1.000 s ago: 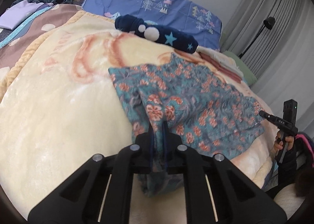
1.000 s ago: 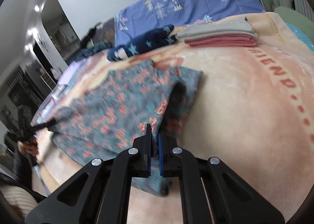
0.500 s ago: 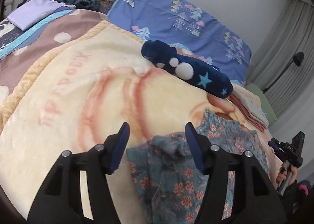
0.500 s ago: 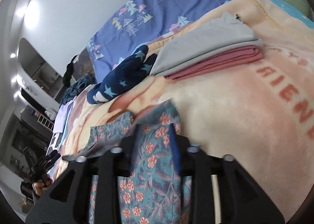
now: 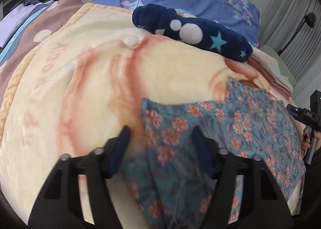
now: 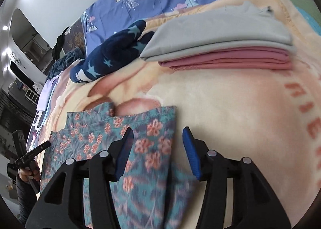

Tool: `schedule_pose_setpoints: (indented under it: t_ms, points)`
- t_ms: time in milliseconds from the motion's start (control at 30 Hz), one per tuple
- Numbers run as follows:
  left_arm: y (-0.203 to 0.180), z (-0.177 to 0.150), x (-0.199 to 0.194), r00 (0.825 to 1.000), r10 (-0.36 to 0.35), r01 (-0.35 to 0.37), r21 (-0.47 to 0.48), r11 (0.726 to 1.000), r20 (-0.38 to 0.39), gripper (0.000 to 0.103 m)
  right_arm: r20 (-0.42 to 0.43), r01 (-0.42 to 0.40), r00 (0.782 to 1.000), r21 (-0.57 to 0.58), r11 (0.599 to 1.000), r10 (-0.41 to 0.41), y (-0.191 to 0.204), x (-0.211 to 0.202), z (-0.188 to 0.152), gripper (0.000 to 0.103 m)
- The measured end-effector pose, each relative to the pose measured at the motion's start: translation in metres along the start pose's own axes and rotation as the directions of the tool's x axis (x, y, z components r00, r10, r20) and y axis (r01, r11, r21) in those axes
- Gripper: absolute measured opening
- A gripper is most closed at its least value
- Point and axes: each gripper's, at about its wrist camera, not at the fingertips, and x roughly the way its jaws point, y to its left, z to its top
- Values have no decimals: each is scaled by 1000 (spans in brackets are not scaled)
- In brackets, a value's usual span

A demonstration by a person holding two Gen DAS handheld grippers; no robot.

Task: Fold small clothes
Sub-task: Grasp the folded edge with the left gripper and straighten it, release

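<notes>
Both your grippers, left (image 5: 160, 144) and right (image 6: 158, 146), hang released over the floral garment (image 5: 220, 128), jaws wide (nothing pinched). It lies flat on the blanket (image 5: 90, 88); bare blanket spreads beyond its left edge, folded stack (image 6: 220, 48) well apart.

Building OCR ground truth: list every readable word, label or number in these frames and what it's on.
"DAS": small label on the right claw, seen in the left wrist view.
Pink lettering on the blanket, left side: upside down, blurred, unreadable.
Pink lettering on the blanket's right edge, right wrist view: cropped letter shapes, no word readable.
Nothing else legible.
</notes>
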Motion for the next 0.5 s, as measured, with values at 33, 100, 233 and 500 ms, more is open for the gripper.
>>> schedule_pose_setpoints:
  t_ms: [33,100,233,500]
  points:
    - [2,4,2,1000,-4,4,-14,1000,1,33,-1,-2,1000,-6,1000,2,0,3,2,46]
    - [9,10,6,999,-34,35,-56,998,12,15,0,-15,1000,-25,1000,15,1,5,2,9]
    - [2,12,-7,996,-55,58,-34,998,76,4,56,-63,996,-31,998,65,3,-11,0,5]
    - [-21,52,-52,968,-42,31,49,998,249,4,181,-73,980,-50,996,81,11,-46,18,5]
